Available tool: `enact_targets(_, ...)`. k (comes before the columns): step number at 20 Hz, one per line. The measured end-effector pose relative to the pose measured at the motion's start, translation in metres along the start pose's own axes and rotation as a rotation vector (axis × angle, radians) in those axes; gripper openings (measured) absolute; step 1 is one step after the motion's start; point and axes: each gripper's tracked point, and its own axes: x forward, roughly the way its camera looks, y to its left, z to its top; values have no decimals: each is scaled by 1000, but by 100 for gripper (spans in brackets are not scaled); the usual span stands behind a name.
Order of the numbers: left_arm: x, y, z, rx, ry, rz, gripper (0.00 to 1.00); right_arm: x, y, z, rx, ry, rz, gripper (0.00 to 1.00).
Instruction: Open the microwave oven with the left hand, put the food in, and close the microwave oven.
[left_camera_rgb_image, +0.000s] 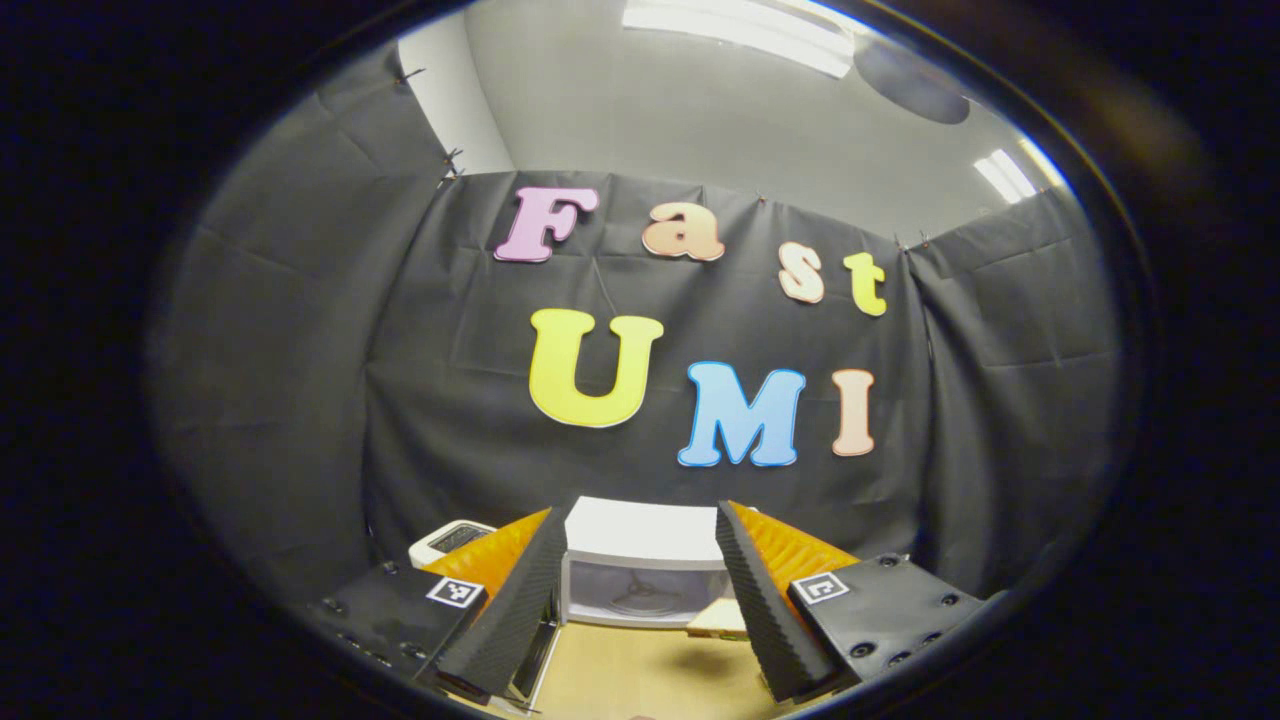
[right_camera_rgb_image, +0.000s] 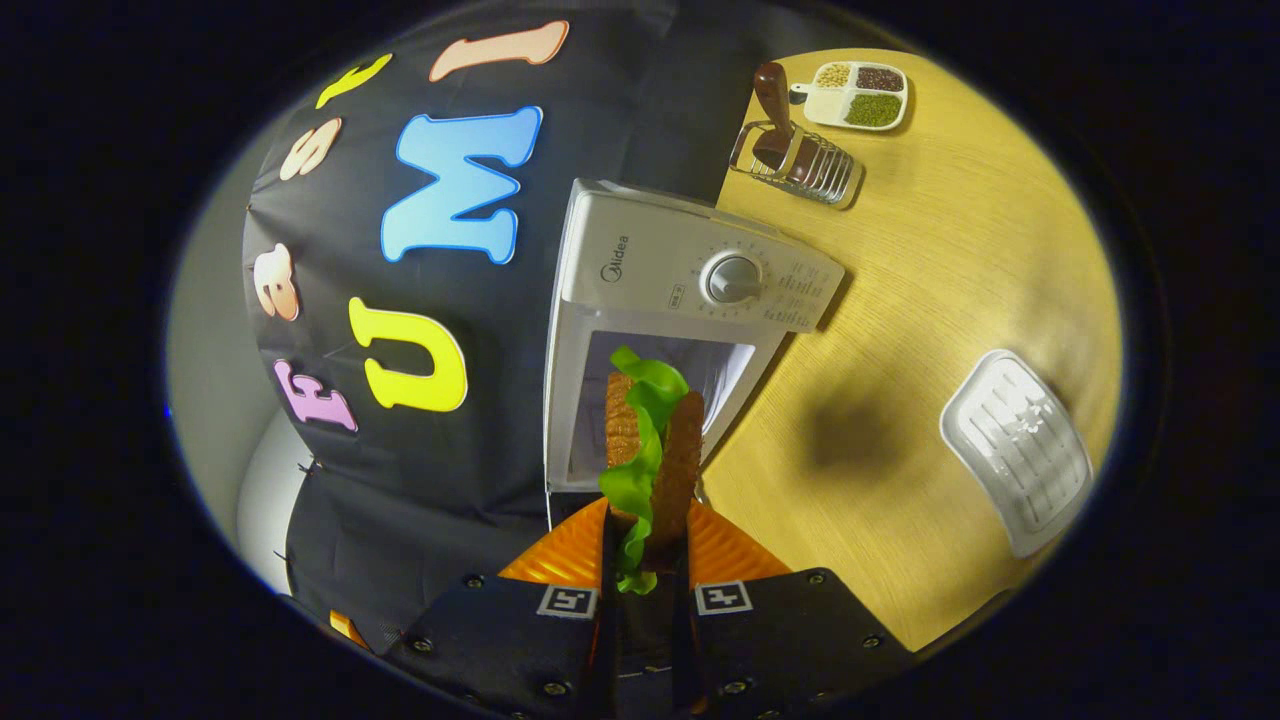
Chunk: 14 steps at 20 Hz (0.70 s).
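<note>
The right tongs (right_camera_rgb_image: 648, 560) clamped the sandwich (right_camera_rgb_image: 650, 450) at its lower end; soft and loose-layered, it probably wanted gentle pressure; left tongs (left_camera_rgb_image: 635, 600) gaped wide before the microwave (left_camera_rgb_image: 640, 565).

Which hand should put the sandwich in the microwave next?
The right. Its gripper is shut on the sandwich, right before the open microwave. The left gripper is open and holds nothing.
</note>
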Motion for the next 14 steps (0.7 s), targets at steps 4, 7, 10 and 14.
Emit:
enact_targets(4, -4, 19, -3, -4, 9, 29, 96, 63, -3, -5, 50, -72, -11, 21)
enact_targets(7, -4, 36, -7, 9, 23, 45, 96, 116, -1, -5, 82, -118, -9, 22)
enact_targets(10, -4, 56, -8, 11, 40, 71, 96, 162, 1, 2, 159, -193, -4, 21)
enact_targets(14, -8, 75, -10, 13, 48, 109, 94, 209, -3, 6, 201, -261, -13, 22)
